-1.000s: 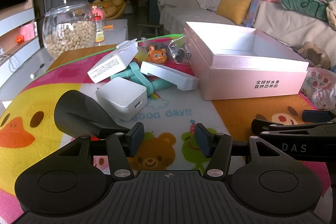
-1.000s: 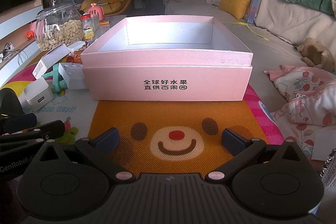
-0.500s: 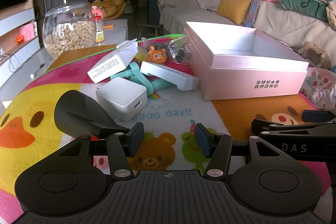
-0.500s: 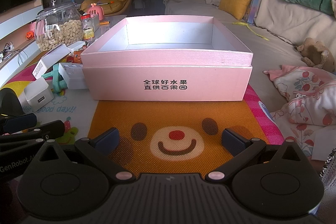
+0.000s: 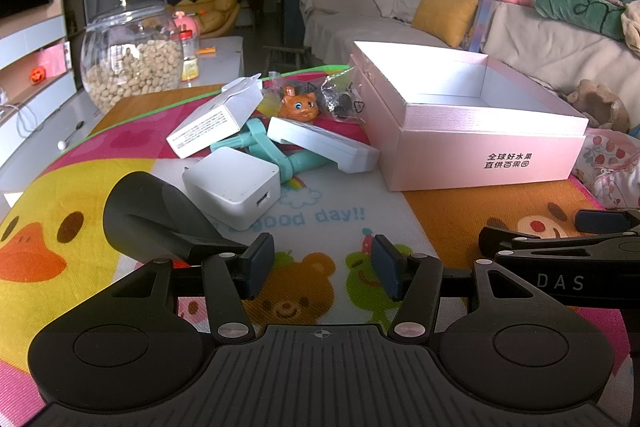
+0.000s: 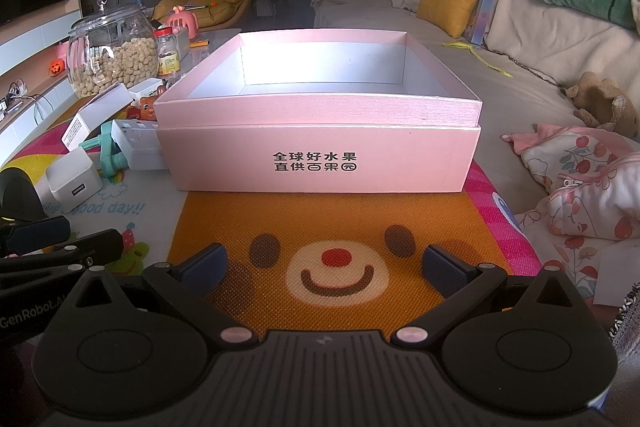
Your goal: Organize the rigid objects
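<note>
An empty pink cardboard box (image 5: 484, 155) (image 6: 320, 155) stands on the cartoon play mat (image 5: 340, 219). Left of it lies a heap: a white charger cube (image 5: 232, 187) (image 6: 74, 183), a white carton (image 5: 216, 123), a long white block (image 5: 320, 147), a teal plastic tool (image 5: 276, 155), an orange toy animal (image 5: 300, 107) and a small clear bag (image 5: 344, 99). A black rounded object (image 5: 156, 219) lies just ahead of my left finger. My left gripper (image 5: 322, 265) hovers open over the mat, nothing between its pads. My right gripper (image 6: 322, 267) is open before the box, over the bear face.
A glass jar of nuts (image 5: 128, 67) (image 6: 114, 55) stands at the mat's far left corner. A sofa with a yellow cushion (image 5: 444, 15) runs along the right. Printed fabric (image 6: 588, 187) lies off the mat's right edge. The right gripper's body (image 5: 560, 259) shows at the left view's right side.
</note>
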